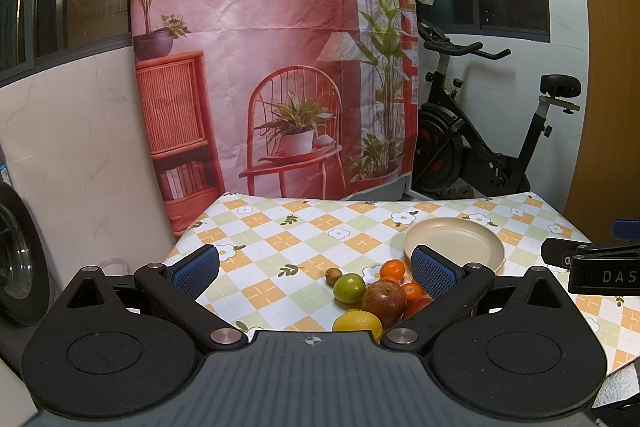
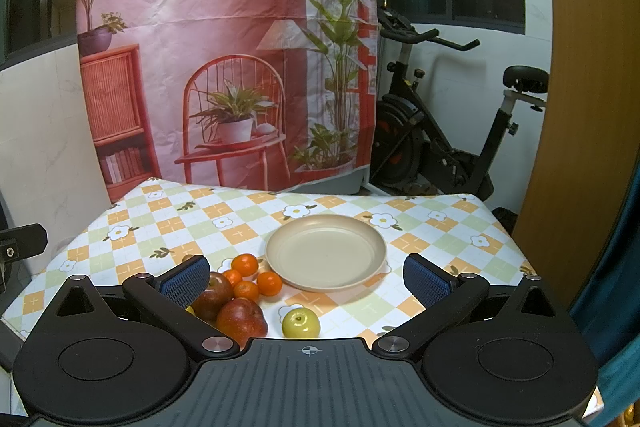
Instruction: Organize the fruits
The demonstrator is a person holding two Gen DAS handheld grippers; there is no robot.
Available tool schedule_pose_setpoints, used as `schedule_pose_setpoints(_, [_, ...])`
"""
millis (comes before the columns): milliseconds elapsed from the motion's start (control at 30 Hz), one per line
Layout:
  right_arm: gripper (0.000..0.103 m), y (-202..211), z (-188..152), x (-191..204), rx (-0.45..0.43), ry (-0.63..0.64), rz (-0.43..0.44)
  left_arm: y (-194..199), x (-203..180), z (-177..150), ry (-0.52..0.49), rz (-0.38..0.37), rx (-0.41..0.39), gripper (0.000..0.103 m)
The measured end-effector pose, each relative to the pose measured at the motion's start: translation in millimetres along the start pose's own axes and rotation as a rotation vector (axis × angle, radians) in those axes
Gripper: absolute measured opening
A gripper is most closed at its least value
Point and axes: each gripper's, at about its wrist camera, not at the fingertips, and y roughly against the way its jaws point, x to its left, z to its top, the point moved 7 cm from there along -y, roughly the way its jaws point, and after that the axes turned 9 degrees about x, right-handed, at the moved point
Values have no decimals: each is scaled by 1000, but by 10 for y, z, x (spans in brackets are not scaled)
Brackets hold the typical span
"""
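The beige plate (image 2: 326, 253) sits bare on the bench (image 2: 440, 227); apples (image 2: 241, 319), oranges (image 2: 245, 264) and a lemon (image 1: 357, 323) cluster just beside it. Both left tool (image 1: 316, 269) and right tool (image 2: 306, 277) are released, grasping nothing. Letters "DAS" show on the right tool's side.

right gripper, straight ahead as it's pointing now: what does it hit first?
Probably the yellow-green fruit, which lies just ahead of the open right gripper, slightly left of centre. Past it sits the empty plate. Depth is hard to judge, so the gripper may pass above the fruit.
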Motion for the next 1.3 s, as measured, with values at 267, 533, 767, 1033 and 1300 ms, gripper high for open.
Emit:
schedule_pose_setpoints(267, [103,-9,-11,4,3,2,2,-10,-16,-10,0,-1,2,103])
schedule_pose_setpoints(533, [103,3,1,-33,-28,30,59,-99,-6,-35,18,-29,18,103])
schedule_pose_setpoints(767, [103,-215,29,-84,-27,50,130,-313,106,-22,77,-16,30,103])
schedule_pose_setpoints(1033, [103,-555,-33,-187,-109,97,76,-618,101,-56,54,-48,47,102])
schedule_pose_setpoints(1300, [103,-949,-145,-154,-62,90,157,-957,111,-94,23,-74,87,94])
